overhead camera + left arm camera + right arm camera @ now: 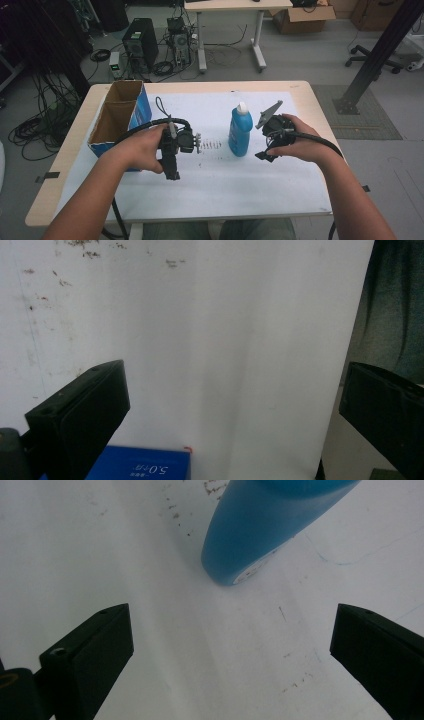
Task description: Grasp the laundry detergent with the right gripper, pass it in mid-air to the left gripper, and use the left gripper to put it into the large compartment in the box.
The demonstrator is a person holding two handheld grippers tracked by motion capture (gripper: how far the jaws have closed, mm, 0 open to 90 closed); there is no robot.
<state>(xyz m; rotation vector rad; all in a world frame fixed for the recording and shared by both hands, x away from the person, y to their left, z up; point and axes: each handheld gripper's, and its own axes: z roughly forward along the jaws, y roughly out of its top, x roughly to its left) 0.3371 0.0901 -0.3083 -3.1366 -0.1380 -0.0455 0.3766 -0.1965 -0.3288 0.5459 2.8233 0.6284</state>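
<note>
Grey floor (300,60) carries a black computer tower (140,42) among tangled cables (35,130), a white desk (235,6), cardboard boxes (305,17) and an office chair base (372,57).

The table (75,137) has a light wooden top with rounded corners. A white sheet (225,185) covers most of the top, leaving bare wood along the left edge, the far edge and the right edge. The sheet carries small dark specks near its middle (210,145).

A cardboard box (120,117) with blue outer sides stands on the left part of the table. It is open at the top and divided into two compartments.

A blue bottle (240,131) with a white cap stands upright near the middle of the sheet, well apart from the box.
</note>
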